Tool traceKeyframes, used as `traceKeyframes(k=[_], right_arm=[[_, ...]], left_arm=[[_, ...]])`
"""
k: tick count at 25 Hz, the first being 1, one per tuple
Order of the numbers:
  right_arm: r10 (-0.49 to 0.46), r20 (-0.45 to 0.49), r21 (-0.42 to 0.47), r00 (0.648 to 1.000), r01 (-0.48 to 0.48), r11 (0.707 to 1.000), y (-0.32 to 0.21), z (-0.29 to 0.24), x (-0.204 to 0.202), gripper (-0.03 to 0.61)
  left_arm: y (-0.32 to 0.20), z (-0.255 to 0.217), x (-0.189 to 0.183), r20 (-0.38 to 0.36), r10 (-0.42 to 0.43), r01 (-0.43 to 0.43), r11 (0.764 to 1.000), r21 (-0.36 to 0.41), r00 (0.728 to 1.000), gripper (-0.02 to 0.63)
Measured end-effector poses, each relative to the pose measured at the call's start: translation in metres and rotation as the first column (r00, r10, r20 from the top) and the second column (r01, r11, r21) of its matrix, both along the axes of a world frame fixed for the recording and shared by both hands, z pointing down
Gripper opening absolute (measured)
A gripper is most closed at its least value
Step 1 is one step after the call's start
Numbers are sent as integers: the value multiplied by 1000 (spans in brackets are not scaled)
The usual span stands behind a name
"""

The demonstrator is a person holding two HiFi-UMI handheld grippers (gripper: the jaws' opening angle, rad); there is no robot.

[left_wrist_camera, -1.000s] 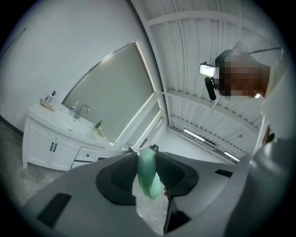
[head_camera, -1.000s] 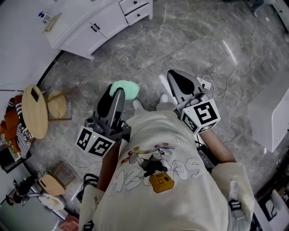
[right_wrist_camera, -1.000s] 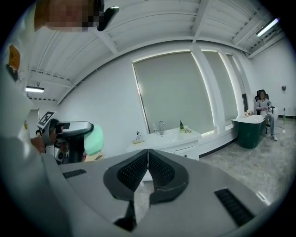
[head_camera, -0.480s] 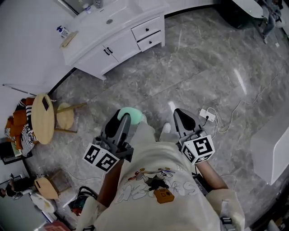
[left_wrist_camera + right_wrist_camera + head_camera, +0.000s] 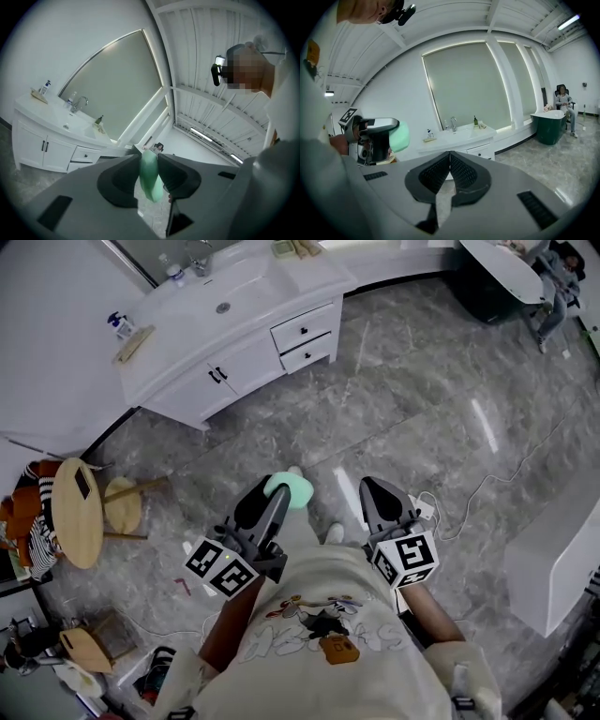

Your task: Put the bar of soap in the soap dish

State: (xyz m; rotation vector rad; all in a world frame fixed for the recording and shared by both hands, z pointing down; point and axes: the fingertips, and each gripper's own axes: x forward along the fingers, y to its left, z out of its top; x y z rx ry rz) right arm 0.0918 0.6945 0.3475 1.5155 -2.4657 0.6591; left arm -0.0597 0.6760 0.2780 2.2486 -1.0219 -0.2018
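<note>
A pale green bar of soap (image 5: 291, 490) is clamped between the fingers of my left gripper (image 5: 281, 495), held at waist height over the grey marble floor. In the left gripper view the soap (image 5: 151, 183) stands on edge between the dark pads. My right gripper (image 5: 376, 493) is shut with nothing in it; its pads meet in the right gripper view (image 5: 450, 157). A flat tan dish (image 5: 134, 342) lies on the white vanity (image 5: 239, 352) far ahead, next to a blue-capped bottle (image 5: 119, 322). Both grippers are well short of the vanity.
The vanity has a sink basin (image 5: 223, 298) with a tap and bottles. A round wooden table (image 5: 74, 500) and a stool (image 5: 118, 505) stand at left. A power strip with cable (image 5: 427, 509) lies on the floor. A dark green tub (image 5: 551, 123) and a seated person (image 5: 563, 101) are at far right.
The vanity has come further into view at the top and the table has slid down the left side. Both grippers sit lower in the frame; the soap stays clamped in the left one.
</note>
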Motion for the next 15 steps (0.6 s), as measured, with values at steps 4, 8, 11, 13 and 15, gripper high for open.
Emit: traceKeyframes(k=[4,8,11,13,15], right_arm=[[17,-29,-18,999,-17,1000,-63,-4,-4,6],[21,-34,-8,999,-21,1000,-121,-19,-21,8],[21,-66,-22,998,-22,1000,-158,-19,-33,6],[19,-89,-41,996,-23,999,-180,-18,-40,6],[12,-93,-38,996,-16,999,-202,-20,-49,6]], left_arm=[[-56,-1,-9,-29,21,-22,1000,-12,999,137],[-101,-10,-31,-42,24,-24,1000,-2,999,138],[-131,-9,-48,-50,8,-9,1000,-9,999,138],[-147,-9,-61,-65,-12,11,1000,-21,998,138],[-163,-9,-74,-83,-29,26,999,-26,996,137]])
